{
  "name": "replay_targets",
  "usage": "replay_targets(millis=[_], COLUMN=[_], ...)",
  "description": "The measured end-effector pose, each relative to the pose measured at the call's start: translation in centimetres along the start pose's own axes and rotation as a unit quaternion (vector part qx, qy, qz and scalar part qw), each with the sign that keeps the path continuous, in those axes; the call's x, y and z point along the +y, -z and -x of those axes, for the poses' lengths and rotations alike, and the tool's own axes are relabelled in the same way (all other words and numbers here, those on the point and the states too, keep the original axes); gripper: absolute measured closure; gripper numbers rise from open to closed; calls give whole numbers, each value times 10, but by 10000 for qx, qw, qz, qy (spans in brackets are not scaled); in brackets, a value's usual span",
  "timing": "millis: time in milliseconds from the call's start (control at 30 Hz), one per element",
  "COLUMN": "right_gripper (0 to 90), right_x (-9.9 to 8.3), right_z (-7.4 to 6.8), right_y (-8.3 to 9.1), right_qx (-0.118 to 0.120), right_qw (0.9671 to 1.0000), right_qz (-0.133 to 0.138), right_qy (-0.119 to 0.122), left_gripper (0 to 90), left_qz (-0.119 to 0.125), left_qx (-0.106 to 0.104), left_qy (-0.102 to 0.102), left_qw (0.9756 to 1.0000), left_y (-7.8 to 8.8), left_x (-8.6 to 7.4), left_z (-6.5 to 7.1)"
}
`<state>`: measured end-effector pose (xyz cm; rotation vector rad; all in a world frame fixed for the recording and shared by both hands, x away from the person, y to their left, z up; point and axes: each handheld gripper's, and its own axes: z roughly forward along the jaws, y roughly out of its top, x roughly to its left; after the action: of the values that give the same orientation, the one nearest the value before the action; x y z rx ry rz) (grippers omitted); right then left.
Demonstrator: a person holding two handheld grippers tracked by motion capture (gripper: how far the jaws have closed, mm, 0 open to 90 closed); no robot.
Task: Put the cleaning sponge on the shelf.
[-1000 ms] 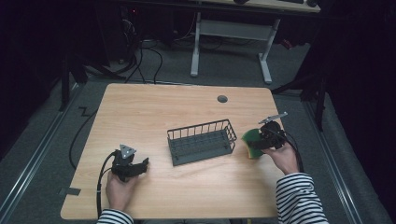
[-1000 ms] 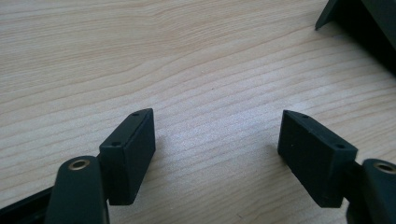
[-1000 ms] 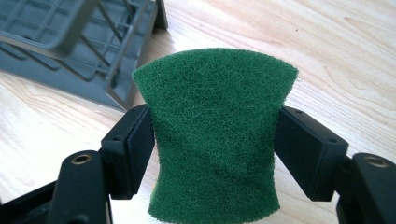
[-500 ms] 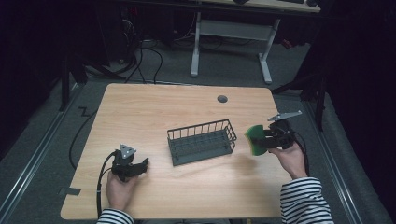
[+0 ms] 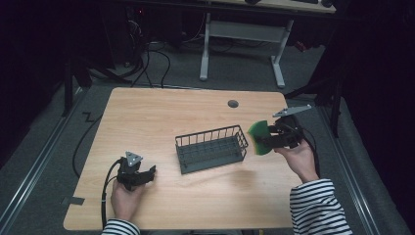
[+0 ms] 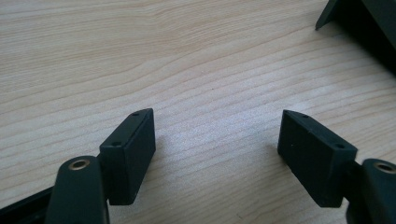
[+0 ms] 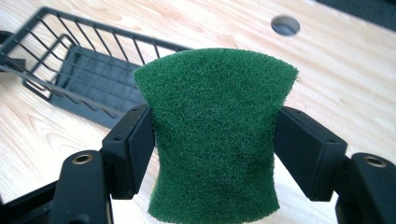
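At the basket's [image 5: 211, 148] three o'clock, above the counter [image 5: 161, 112], the right tool [image 5: 268, 139] pinches a green sponge [image 5: 259, 137] between its jaws; the left tool [image 5: 147, 174], at seven o'clock, gapes wide, empty.

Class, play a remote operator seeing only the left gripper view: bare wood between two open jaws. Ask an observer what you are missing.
Operator: What does the right gripper hold?
Observer: The right gripper is pinching a green scouring pad.
Operator: Any container nearby?
Observer: A dark wire basket sits mid-table, just left of the pad.
Operator: Is the pad over it yet?
Observer: No, it is lifted beside the basket's right end.
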<state>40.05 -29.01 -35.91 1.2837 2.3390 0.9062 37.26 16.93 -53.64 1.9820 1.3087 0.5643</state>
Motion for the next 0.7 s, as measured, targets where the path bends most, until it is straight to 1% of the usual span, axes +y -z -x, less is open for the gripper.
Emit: replay_targets(millis=[67,100,133,167,400,567,700], right_gripper=[308,308,308,308,308,308,307], right_x=[7,14,14,18,39,49,52], right_z=[-5,-11,-11,-14,-32,-43,-48], right_y=[-2,-5,-5,-8,-31,-51,-66], right_qx=[54,91,91,108,180,196,139], right_qw=[10000,9999,9999,9999,9998,9998,9999], right_qz=[23,20,20,17,29,-5,-77], right_qy=[29,61,61,76,97,70,20], left_gripper=[282,282,282,282,281,281,281], left_qz=[0,-1,0,-1,3,1,-1], left_qx=[-1,-1,-1,-1,-6,-9,-9], left_qy=[0,-1,0,-1,1,-4,-6], left_qw=[10000,10000,10000,10000,10000,10000,10000], left_y=[0,0,0,0,0,0,0], left_x=[0,0,0,0,0,0,0], left_z=[0,0,0,0,0,0,0])
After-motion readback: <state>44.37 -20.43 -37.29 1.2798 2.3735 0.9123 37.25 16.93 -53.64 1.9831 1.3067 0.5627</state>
